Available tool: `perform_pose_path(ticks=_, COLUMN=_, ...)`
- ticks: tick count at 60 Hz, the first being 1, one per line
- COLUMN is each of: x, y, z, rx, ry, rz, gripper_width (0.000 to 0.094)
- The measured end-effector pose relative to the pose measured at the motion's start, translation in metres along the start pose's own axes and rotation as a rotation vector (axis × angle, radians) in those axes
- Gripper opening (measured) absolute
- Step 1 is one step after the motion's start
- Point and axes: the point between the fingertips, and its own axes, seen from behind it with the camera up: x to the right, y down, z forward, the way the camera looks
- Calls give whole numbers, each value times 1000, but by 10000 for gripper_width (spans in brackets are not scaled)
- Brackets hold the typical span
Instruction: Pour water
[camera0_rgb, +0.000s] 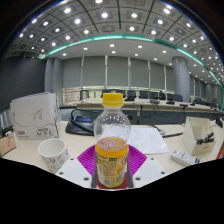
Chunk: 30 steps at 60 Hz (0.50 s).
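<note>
— What sits at the centre of the scene?

— A clear plastic bottle (112, 147) with a yellow cap, upright, with orange-yellow liquid in its lower part and a label band around the lower body. It stands between the two fingers of the gripper (112, 168), whose magenta pads (88, 160) show on either side of its base.

— Are the tongs clamped on it?

— The pads sit tight against the bottle's sides, left and right, with no gap visible, so the fingers appear closed on the bottle. Whether its bottom rests on the table (160, 140) or is lifted off it cannot be told, as the base is hidden by the gripper.

— What else is on the table?

— A white paper cup (52, 154) stands just to the left of the bottle, near the left finger, upright and open at the top; what is inside cannot be seen. Behind the cup stands a white carton or box (35, 116) with printing on its face. To the right lies a flat sheet of paper (150, 138), and farther right a white object (200, 135) with a dark mark, too small to identify.

— And the room beyond?

— An office hall: rows of desks with dark monitors (150, 97), grey partition walls, and a ceiling dotted with round lights and ringed by a green strip (110, 42).
</note>
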Motion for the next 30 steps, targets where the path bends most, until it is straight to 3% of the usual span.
perform_pose_path(ticks=10, x=5, y=3, z=-5, rx=-11, ry=21, rz=8, gripper_width=549)
perform_pose_path(ticks=16, x=11, y=9, z=-15, rx=-72, ry=51, rz=4, gripper_width=873)
perform_pose_path(ticks=30, x=1, y=-9, z=-96, rx=-205, ry=130, rz=-11, gripper_width=856)
